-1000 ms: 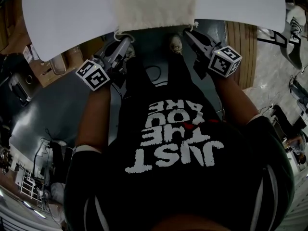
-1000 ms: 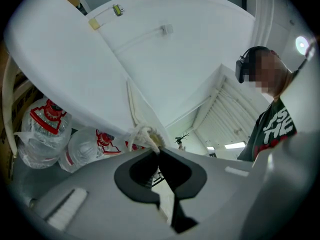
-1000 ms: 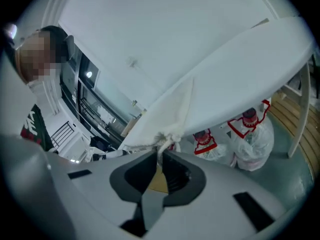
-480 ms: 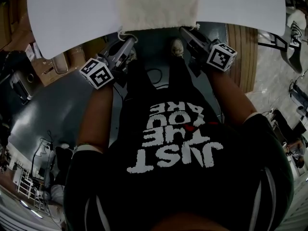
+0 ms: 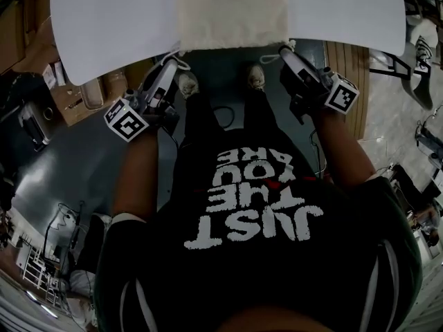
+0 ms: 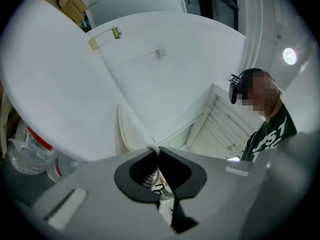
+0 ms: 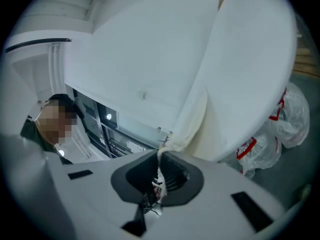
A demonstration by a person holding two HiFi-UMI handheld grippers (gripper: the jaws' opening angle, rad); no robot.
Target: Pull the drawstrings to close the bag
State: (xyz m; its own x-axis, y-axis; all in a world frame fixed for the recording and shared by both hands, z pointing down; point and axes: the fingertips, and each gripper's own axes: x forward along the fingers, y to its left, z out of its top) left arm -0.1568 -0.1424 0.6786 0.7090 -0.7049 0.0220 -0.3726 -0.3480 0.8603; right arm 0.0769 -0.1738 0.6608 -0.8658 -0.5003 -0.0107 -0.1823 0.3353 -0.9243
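Observation:
A cream drawstring bag (image 5: 232,12) lies on the white table (image 5: 111,19), its mouth at the near edge. My left gripper (image 5: 172,61) is at the bag's left corner, shut on the left drawstring (image 5: 182,63). In the left gripper view the cord (image 6: 151,147) is pinched at the tips of that gripper (image 6: 156,152). My right gripper (image 5: 285,50) is at the right corner. Its jaws are closing, and the right drawstring (image 7: 169,141) runs from the bag's corner (image 7: 195,119) in between the pads of this gripper (image 7: 160,155).
The person's shoes (image 5: 187,83) stand on the dark floor below the table edge. A cardboard box (image 5: 69,95) sits at the left and wooden boards (image 5: 346,68) at the right. Clear plastic bags (image 7: 280,119) and bottles (image 6: 30,154) lie under the table.
The right gripper has shifted to the right and a little toward me along the table edge. The left gripper has drawn slightly left and back. The bag stays on the table.

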